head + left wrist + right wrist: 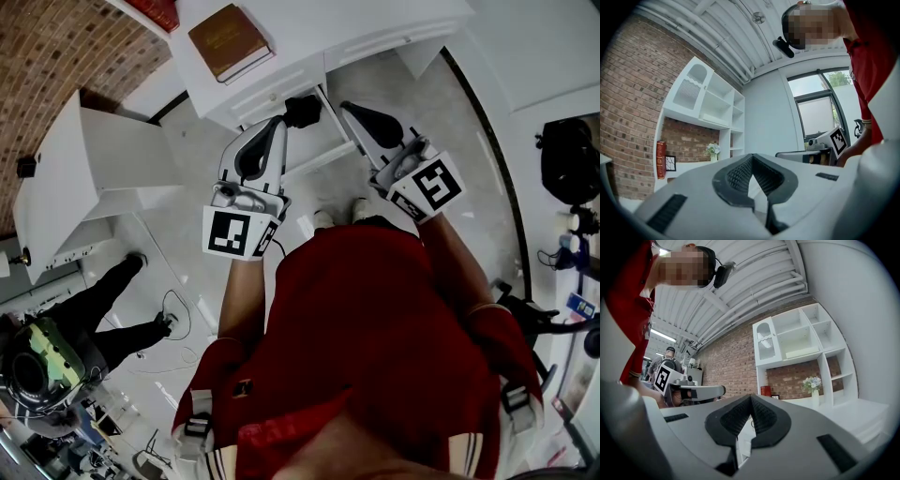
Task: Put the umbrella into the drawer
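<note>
Grippers: left gripper (277, 124) and right gripper (352, 110) both pressed together on nothing, side by side facing the white desk's (309, 28) front edge, probably readying for the drawer | Umbrella: unconfirmed; black object (302, 111) between their tips may be it | Brown book (230, 39): near the tabletop's front-left corner.

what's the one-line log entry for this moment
left gripper: shut, empty | right gripper: shut, empty | both held before white desk | brown book on desk | dark item by left tips: unclear
</note>
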The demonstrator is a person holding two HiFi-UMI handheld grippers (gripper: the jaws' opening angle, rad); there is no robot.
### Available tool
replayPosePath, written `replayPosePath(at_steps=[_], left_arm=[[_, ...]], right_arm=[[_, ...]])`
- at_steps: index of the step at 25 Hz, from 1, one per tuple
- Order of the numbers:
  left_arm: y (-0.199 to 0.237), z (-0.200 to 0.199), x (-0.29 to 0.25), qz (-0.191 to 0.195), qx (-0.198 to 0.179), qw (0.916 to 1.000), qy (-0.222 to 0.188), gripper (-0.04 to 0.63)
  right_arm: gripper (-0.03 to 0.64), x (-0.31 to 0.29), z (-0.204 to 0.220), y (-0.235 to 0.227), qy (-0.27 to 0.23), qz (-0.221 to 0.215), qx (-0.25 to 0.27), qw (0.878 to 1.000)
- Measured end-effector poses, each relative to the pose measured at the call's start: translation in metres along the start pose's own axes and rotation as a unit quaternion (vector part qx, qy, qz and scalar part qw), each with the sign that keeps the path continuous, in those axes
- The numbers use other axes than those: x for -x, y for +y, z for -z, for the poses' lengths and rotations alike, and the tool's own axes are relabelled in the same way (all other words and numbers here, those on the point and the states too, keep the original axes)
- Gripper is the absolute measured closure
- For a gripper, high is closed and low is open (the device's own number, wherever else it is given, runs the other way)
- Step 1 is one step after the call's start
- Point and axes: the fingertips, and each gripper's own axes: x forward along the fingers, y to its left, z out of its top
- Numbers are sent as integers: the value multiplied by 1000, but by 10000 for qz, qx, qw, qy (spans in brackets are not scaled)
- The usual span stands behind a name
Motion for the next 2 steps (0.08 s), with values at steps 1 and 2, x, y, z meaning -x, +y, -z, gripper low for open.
replayPosePath(at_steps=[1,2], left_arm=[[1,0,0,1,-2,10000,-5,589],[1,-1,0,2,-4,10000,-10,589]], right_arm=[[617,-1,-1,0,-14,-11,2,10000],[617,-2,-2,1,-30,-24,2,10000]])
